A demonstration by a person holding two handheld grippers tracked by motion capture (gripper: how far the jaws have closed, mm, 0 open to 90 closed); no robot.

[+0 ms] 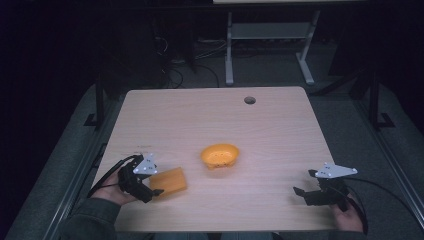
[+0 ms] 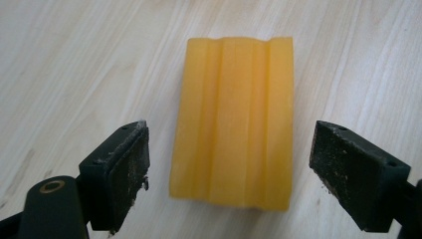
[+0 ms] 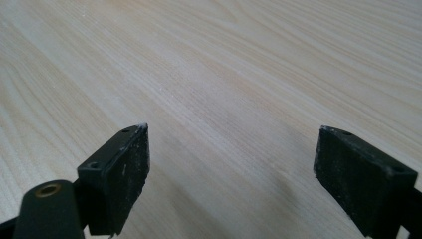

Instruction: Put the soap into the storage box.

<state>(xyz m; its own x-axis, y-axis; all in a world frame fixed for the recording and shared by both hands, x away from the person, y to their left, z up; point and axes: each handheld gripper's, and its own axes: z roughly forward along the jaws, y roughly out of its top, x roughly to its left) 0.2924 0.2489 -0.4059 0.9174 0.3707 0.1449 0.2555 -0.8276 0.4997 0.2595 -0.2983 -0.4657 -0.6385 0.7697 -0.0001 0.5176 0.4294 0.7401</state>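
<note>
My left gripper stands wide open astride the orange block, near the tabletop's left edge: ungrasped. Right gripper open, empty.

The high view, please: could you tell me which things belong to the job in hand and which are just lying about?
In hand:
- orange ridged block, between the open left tongs, untouched
- wooden table

Lying about:
- orange bowl
- right tongs, open over bare wood

An orange block lies flat on the wooden table. It has long ridges along its top. It sits near the front left side, close to a small orange bowl.
</note>
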